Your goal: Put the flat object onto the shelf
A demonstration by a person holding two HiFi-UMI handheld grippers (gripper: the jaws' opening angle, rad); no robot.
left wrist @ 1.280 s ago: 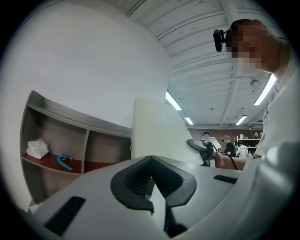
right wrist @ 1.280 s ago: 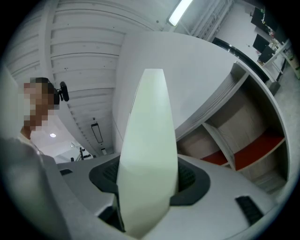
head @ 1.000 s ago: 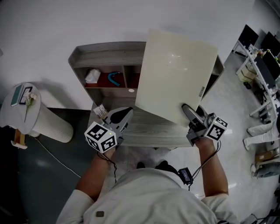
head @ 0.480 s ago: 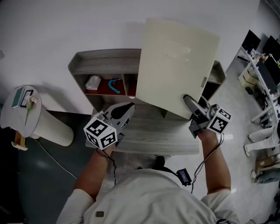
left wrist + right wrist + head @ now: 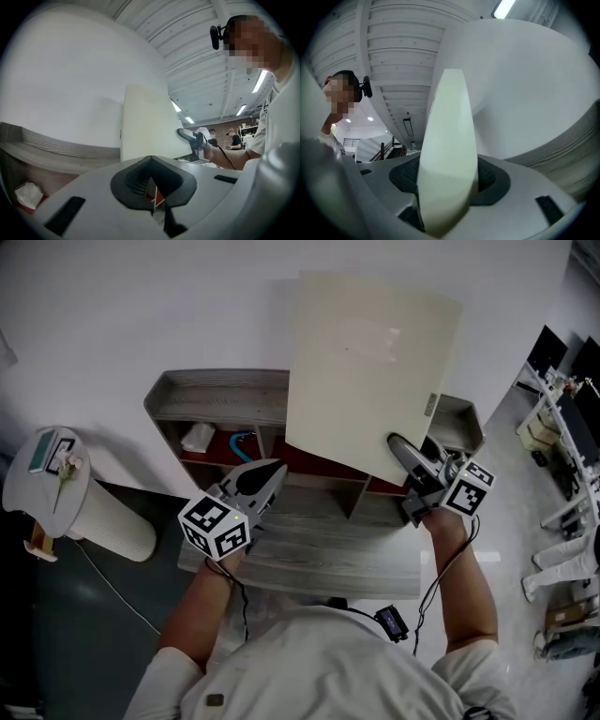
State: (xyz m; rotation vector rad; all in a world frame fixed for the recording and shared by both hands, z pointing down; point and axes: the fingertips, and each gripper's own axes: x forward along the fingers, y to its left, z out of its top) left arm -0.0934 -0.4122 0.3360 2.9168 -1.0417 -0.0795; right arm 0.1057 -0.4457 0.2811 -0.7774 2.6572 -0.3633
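A large cream flat board stands tilted over the grey wooden shelf, covering its right part. My right gripper is shut on the board's lower right corner. In the right gripper view the board's edge runs up from between the jaws of that gripper. My left gripper hovers in front of the shelf's left compartments, jaws together and holding nothing. From the left gripper view the board rises above the shelf top, with the right gripper at its edge.
A white crumpled thing and a blue curved thing lie in the red-backed compartments. The shelf's wide lower ledge juts toward me. A round white side table stands left. Desks stand far right. A white wall is behind.
My right gripper has carried the board up and farther over the shelf top. The left gripper has stayed almost in place.
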